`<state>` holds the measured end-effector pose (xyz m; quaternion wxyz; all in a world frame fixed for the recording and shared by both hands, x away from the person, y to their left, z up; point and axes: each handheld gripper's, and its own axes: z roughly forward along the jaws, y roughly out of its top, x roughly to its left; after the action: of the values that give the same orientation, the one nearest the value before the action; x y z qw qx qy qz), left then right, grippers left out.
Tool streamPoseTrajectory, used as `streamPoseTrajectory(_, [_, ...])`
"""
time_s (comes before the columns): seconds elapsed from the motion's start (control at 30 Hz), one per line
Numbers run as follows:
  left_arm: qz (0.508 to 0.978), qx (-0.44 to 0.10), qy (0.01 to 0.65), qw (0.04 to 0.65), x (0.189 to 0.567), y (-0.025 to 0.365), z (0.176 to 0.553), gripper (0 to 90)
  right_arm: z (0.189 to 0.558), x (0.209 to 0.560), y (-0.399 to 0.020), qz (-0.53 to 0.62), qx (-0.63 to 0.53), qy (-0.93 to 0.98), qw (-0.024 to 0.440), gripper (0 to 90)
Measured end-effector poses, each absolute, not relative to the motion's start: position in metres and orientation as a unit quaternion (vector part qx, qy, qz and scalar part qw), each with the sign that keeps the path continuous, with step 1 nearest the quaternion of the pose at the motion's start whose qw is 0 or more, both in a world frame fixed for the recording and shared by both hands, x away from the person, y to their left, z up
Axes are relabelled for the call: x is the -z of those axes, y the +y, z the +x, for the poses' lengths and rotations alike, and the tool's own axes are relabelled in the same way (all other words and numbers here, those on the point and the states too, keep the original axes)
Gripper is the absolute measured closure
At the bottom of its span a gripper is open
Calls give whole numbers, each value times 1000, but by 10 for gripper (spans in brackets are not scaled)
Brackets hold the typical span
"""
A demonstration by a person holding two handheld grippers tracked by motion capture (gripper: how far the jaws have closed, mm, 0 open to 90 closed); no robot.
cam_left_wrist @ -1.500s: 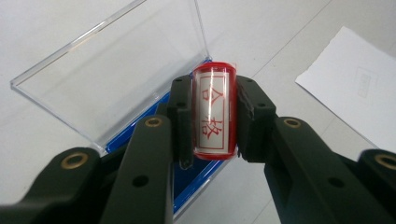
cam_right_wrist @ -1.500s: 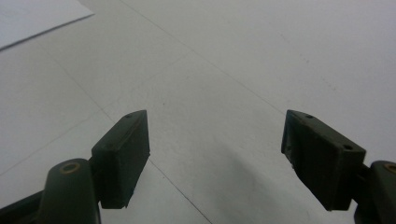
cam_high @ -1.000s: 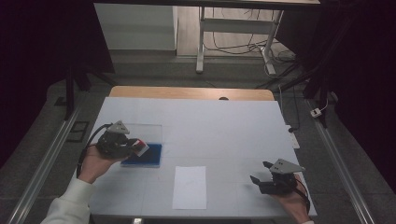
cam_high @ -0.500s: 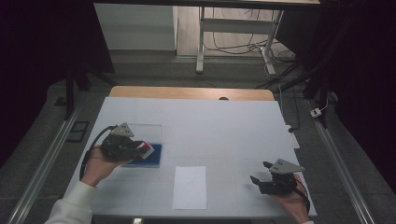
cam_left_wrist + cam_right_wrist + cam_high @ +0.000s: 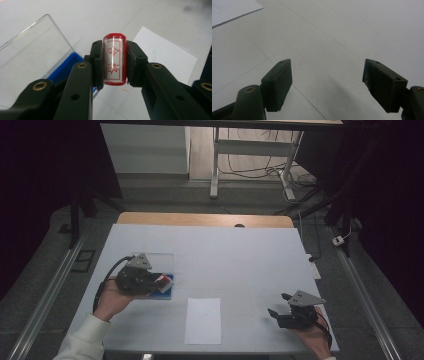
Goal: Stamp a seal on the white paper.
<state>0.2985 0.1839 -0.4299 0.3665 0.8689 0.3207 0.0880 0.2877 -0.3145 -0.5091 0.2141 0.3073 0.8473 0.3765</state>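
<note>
White desk (image 5: pixel 240 255): our left claw (image 5: pixel 114 62) pinching the red stamp (image 5: pixel 114 60) has moved off the blue pad (image 5: pixel 167 289) toward the paper (image 5: pixel 203 320) at 4 o'clock; right claw (image 5: pixel 327 82) spread.

One stamp (image 5: pixel 114 60) sits between the left fingers (image 5: pixel 97 65). One blue ink pad (image 5: pixel 167 286) with one clear lid (image 5: pixel 30 57) lies just under and beside those fingers. One sheet of paper (image 5: pixel 203 320) lies between the two pairs of fingers. Two grippers are on the bench (image 5: pixel 240 255).
</note>
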Motion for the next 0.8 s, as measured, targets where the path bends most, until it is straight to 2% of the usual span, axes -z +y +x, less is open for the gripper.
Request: streamPoseTrajectory(0.8, [893, -58, 263, 360, 438, 131, 293, 698, 288, 509, -315, 308, -373, 849, 215, 234])
